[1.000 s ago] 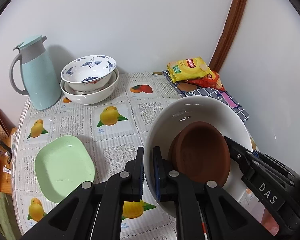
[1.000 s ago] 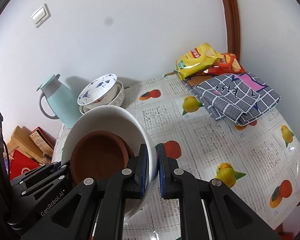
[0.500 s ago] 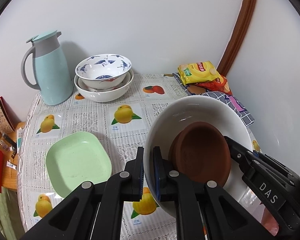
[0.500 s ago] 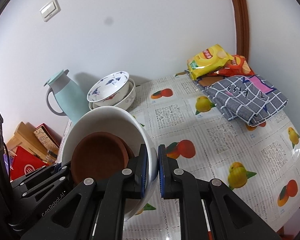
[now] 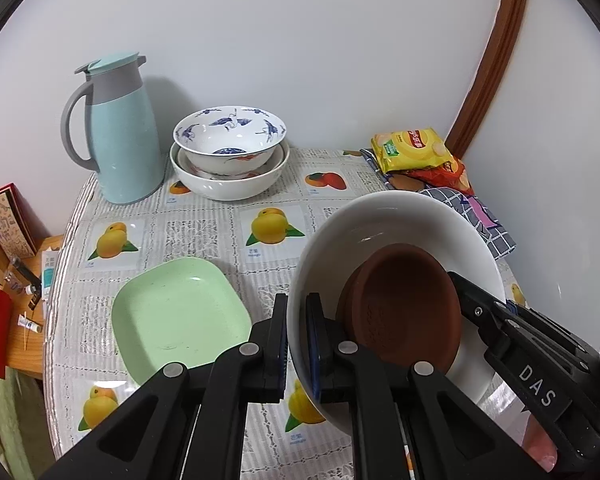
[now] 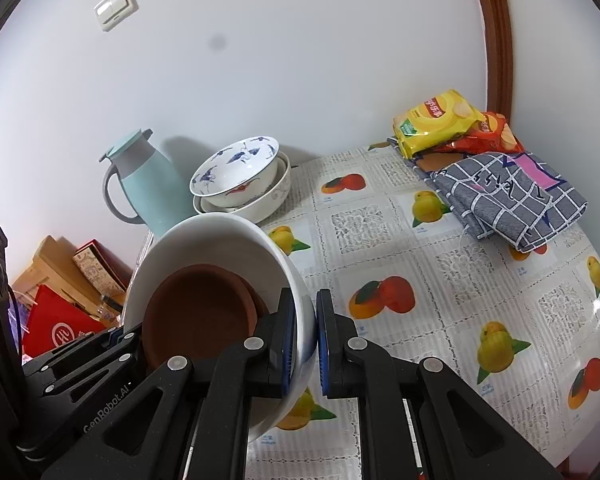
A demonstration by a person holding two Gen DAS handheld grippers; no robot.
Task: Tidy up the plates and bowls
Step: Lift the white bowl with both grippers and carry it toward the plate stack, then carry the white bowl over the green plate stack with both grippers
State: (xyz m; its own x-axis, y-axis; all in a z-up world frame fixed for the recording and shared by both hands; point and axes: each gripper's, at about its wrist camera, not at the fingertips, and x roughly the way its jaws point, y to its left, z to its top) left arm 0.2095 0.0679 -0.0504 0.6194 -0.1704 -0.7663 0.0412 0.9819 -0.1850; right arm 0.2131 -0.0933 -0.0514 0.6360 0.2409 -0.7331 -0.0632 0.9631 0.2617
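Note:
Both grippers hold one large white bowl (image 5: 384, 224) above the table, with a brown dish (image 5: 404, 308) lying inside it. My left gripper (image 5: 296, 344) is shut on the bowl's left rim. My right gripper (image 6: 302, 344) is shut on its right rim; the bowl (image 6: 220, 236) and brown dish (image 6: 200, 312) also show in the right wrist view. A blue-patterned bowl (image 5: 230, 134) sits nested in a white bowl (image 5: 228, 184) at the back of the table. A green square plate (image 5: 176, 316) lies on the table at the front left.
A light-blue jug (image 5: 116, 132) stands at the back left beside the stacked bowls. Snack bags (image 6: 440, 120) and a folded checked cloth (image 6: 508, 196) lie at the back right. Boxes and red packets (image 6: 60, 320) sit off the table's left edge.
Both grippers have drawn back and up with the bowl held between them. The jug, stacked bowls and green plate now sit more toward the view's centre.

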